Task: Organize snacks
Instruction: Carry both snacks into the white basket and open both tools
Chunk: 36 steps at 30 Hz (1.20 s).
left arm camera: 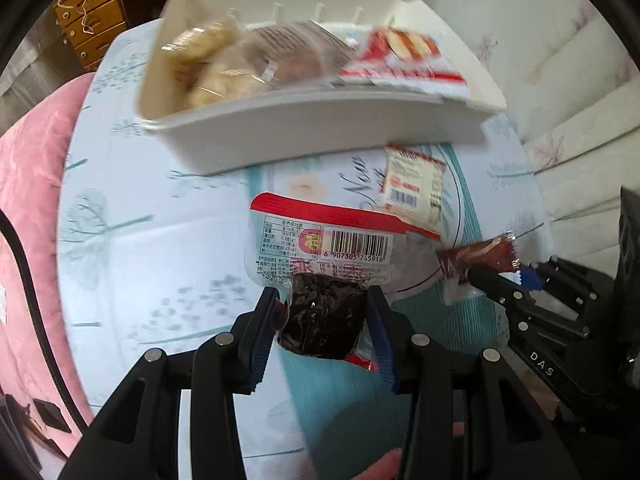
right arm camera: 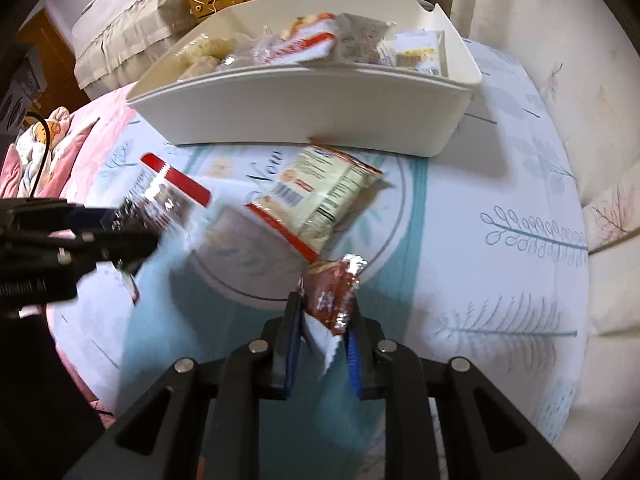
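Before the white bin (left arm camera: 320, 136), left gripper (left arm camera: 322, 300) clamps a dark snack pack (left arm camera: 320, 248) — barcode 6 907305 745916 — right gripper (right arm camera: 324, 312) clamps a red wrapper (right arm camera: 334, 292).

Barcode 6 907305 745916, snack packet (left arm camera: 320, 240)

The left gripper (left arm camera: 322, 312) is held low, jaws clamped on a dark snack pack (left arm camera: 320, 276); the right gripper (right arm camera: 322, 316) is pinched on a small reddish packet (right arm camera: 334, 292).
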### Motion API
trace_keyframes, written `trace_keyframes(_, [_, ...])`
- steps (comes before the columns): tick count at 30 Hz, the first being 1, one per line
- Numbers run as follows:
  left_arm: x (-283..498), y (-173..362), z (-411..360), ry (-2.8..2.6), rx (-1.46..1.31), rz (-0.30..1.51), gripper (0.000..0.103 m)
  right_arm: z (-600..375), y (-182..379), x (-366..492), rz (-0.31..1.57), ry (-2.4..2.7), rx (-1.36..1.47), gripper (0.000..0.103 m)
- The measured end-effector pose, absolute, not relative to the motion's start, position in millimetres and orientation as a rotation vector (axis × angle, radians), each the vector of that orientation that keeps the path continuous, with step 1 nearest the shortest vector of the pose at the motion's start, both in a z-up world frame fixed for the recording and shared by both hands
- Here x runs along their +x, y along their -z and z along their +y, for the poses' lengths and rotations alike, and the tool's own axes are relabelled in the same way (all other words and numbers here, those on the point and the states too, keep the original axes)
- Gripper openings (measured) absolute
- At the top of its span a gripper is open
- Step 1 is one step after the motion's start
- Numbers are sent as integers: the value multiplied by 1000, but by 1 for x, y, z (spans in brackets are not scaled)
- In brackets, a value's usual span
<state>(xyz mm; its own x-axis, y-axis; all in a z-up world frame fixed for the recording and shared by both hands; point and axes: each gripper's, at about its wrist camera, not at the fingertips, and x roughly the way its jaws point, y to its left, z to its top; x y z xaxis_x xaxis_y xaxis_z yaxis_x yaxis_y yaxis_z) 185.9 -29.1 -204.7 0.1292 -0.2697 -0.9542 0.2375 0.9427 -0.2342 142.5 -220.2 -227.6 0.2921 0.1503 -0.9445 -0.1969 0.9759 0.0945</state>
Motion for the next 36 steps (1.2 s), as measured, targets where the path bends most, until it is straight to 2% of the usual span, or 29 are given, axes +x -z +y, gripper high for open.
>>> trace_keyframes(11, [228,159,36,442,-99,1339,42,-165,187,159,1197,-213,11,15])
trace_keyframes(29, [315,132,37,546,-239,1226,43,-144,106,261,1011,-109,93,16])
trace_keyframes(32, [324,132,36,525,-265,1222,45,-149,102,273,994,-89,100,16])
trace_keyframes(34, [325,134,36,503,-275,1230,53,-152,104,279,998,-62,102,18])
trace_keyframes(35, [325,136,35,506,-276,1236,54,-155,107,281,1000,-45,117,19])
trace_keyframes(36, [325,137,34,513,-277,1242,57,-157,108,281,999,-35,132,27])
